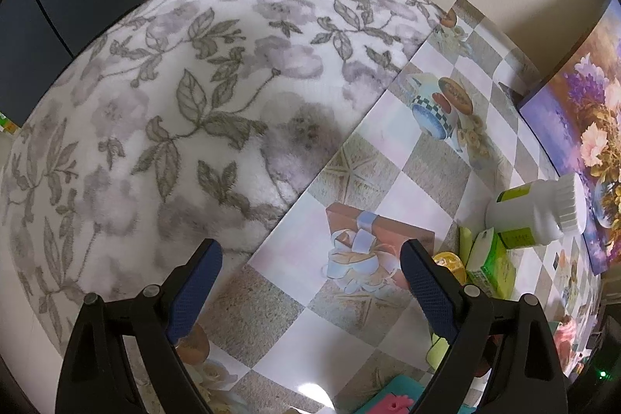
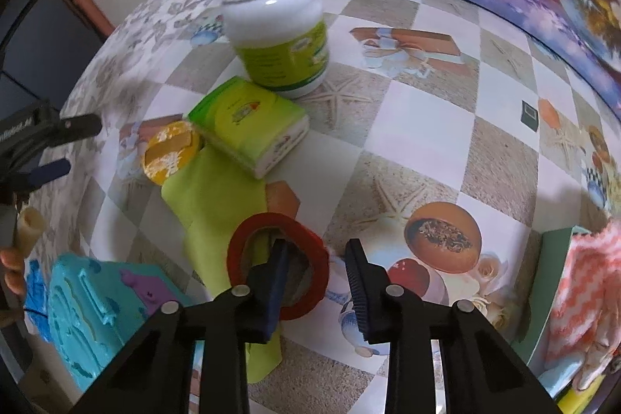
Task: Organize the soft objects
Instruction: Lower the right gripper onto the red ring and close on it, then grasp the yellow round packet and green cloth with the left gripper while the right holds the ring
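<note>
Right gripper [image 2: 314, 245]: straddling one wall of the red tape ring [image 2: 279, 220], with the inner finger standing inside the hole and the outer finger just beside the rim; narrowed but, as far as can be seen, not yet pinching. Directly beneath the fingertips and running away from them, lying flat on the table [image 2: 407, 127]: the green cloth [image 2: 217, 196], partly pinned under the ring. Judging by its look: thin, limp and light, likely to drag while weighted, so calling for clearing the stiff ring first and then pinching a free edge or a raised fold. Well off to the outer finger's side, sitting in a green tray [image 2: 555, 278]: a pink-and-white knitted cloth [image 2: 582, 278].

Left gripper [image 1: 312, 245]: standing wide and released, holding nothing, hovering over bare table. Just beyond its left finger: the edge of a floral fleece blanket [image 1: 174, 103], appearing bulky, plush and compressible, best taken at that near edge.
</note>
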A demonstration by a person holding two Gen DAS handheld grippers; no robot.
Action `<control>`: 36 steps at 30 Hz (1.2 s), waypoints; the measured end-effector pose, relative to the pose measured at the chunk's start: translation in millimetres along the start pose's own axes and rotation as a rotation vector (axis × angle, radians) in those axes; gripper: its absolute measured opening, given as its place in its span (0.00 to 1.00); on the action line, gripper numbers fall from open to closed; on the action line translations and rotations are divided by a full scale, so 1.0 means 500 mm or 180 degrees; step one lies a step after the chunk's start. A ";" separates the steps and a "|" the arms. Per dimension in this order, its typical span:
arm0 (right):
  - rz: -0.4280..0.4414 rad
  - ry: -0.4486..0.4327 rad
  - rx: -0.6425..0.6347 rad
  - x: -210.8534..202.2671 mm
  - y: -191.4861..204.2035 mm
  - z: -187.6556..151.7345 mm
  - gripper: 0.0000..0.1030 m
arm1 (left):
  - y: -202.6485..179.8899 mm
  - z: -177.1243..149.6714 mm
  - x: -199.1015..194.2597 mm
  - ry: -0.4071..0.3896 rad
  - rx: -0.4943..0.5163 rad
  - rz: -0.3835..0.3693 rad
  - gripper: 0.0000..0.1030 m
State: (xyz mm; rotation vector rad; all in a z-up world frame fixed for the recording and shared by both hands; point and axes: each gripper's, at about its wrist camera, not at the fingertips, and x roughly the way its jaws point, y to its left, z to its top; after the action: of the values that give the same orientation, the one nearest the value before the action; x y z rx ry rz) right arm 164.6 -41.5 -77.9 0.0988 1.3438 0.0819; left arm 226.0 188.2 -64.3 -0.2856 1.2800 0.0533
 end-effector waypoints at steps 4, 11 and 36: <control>0.0055 -0.0007 0.0048 0.001 -0.004 0.002 0.18 | -0.002 0.000 0.005 0.0026 0.0019 -0.0095 0.91; 0.0134 -0.0035 0.0112 -0.014 -0.019 0.001 0.15 | -0.032 -0.005 0.016 0.0083 0.0216 -0.0161 0.91; 0.0083 -0.0546 0.0081 -0.121 -0.141 0.034 0.13 | -0.177 0.018 0.046 0.0164 0.1080 -0.0253 0.91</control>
State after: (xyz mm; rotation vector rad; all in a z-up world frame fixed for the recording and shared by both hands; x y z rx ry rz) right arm 167.9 -118.9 -24.1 0.1418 1.1725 0.0768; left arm 258.5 102.3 -67.7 -0.0454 1.3036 -0.2386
